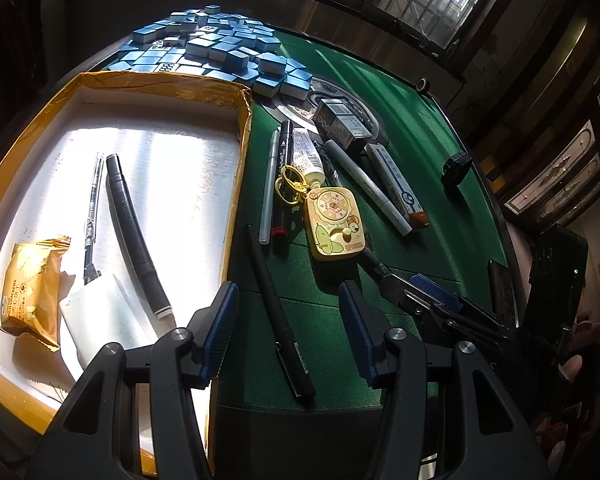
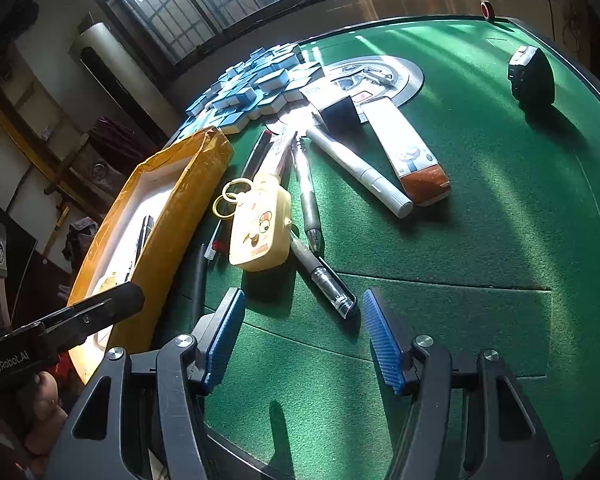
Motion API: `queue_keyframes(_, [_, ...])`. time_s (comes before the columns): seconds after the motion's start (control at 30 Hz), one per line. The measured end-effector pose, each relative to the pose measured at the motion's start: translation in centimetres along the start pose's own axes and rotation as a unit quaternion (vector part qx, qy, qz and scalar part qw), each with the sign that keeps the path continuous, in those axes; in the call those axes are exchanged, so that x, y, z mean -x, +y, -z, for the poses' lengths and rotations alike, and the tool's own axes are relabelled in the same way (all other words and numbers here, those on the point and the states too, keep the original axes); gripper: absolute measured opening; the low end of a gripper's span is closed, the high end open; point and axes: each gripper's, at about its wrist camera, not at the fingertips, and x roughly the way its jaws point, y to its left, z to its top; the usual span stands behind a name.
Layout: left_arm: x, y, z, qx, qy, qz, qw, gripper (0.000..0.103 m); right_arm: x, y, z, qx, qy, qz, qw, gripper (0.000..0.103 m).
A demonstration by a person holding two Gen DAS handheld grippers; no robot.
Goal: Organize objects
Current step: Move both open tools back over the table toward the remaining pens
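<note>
My left gripper (image 1: 288, 292) is open over the green felt table (image 1: 420, 248), beside the box's right wall. A long black pen (image 1: 280, 312) lies on the felt between its pads, untouched. My right gripper (image 2: 302, 300) is open too. The capped end of a clear gel pen (image 2: 324, 280) lies just ahead, between its fingertips. Beyond it lie a yellow keychain gadget (image 2: 260, 228), a white marker (image 2: 360, 168) and a long white carton (image 2: 408, 148). The yellow-taped cardboard box (image 1: 244, 128) holds a cracker packet (image 1: 32, 284), a black tube (image 1: 134, 232), a pen (image 1: 92, 216) and a white piece (image 1: 100, 320).
A heap of blue mahjong tiles (image 1: 220, 48) is piled behind the box. Further right are a dark small carton (image 1: 340, 120), a black round object (image 2: 530, 74) and a tape roll (image 2: 487, 10) at the far edge. A hand (image 2: 40, 400) holds the left gripper.
</note>
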Motion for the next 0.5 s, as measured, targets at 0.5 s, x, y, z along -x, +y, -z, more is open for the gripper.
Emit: queue_keyframes(0.5, [-1.3, -2.4, 1.2, -0.044, 0.026, 0.011, 0.9986, 0.051, -2.1, 0.2, -1.6, 0.021, 0.011, 0.047, 0.999, 0.030])
